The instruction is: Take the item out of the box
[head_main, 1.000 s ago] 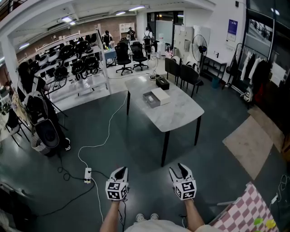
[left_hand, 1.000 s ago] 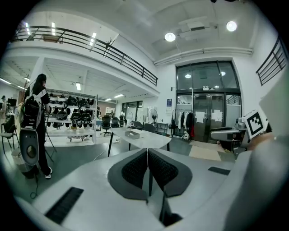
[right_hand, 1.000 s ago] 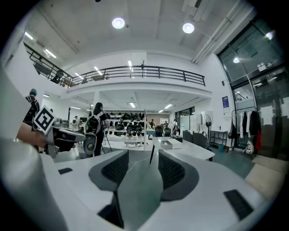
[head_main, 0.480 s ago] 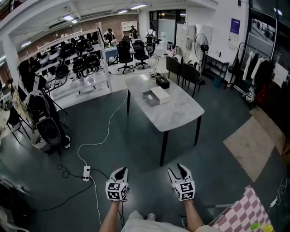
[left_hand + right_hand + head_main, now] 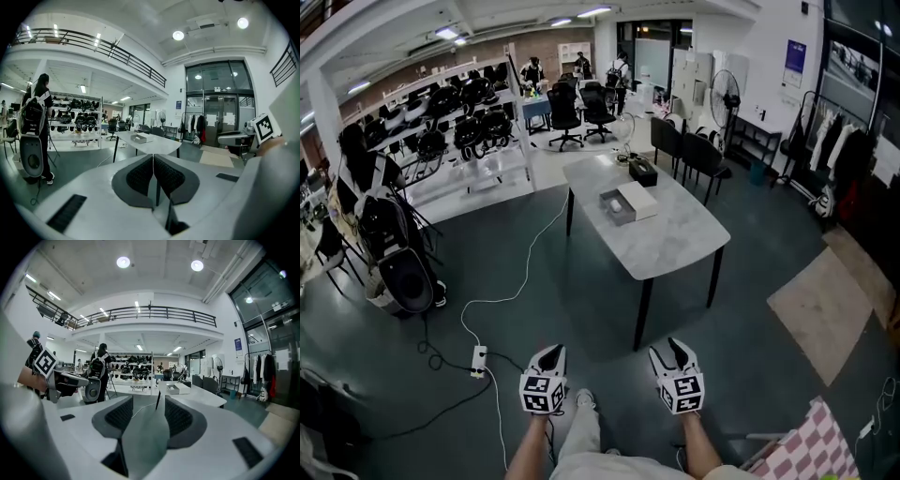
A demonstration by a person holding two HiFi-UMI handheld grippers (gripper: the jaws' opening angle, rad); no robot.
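A person stood on the dark floor, well apart from a marble-topped surface straight ahead. An open grey box sat near its left edge, toward the far end, with a white lid just beside it and something small and pale inside. The left hand-held gripper was pressed together, empty. The right hand-held gripper was slightly spread, empty. Neither looked clearly nearer the box.
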